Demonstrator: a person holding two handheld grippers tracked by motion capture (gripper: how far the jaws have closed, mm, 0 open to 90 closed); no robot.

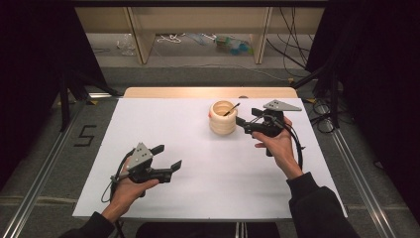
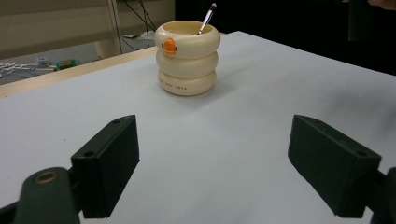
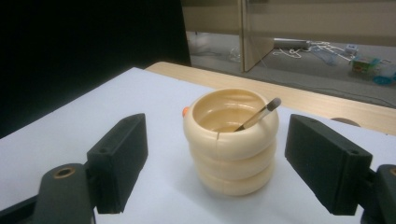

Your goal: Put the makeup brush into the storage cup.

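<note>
A cream ringed cup (image 1: 223,117) (image 2: 187,57) (image 3: 230,140) with a small orange beak on its side stands upright on the white table (image 1: 198,173), toward the back right. A thin dark pen (image 1: 231,109) (image 2: 207,17) (image 3: 258,115) leans inside it, tip poking over the rim. My right gripper (image 1: 243,120) (image 3: 233,163) hovers just right of the cup, open, nothing between its jaws. My left gripper (image 1: 167,156) (image 2: 224,163) sits near the front left, also open and holding nothing, pointing across the table at the cup.
The table's wooden back edge (image 1: 208,92) shows beyond the white sheet. Behind it stand shelf legs (image 1: 141,39) with small clutter (image 1: 233,44) on the floor. Cables (image 1: 322,119) hang off the right side. A floor mark "5" (image 1: 85,135) lies left of the table.
</note>
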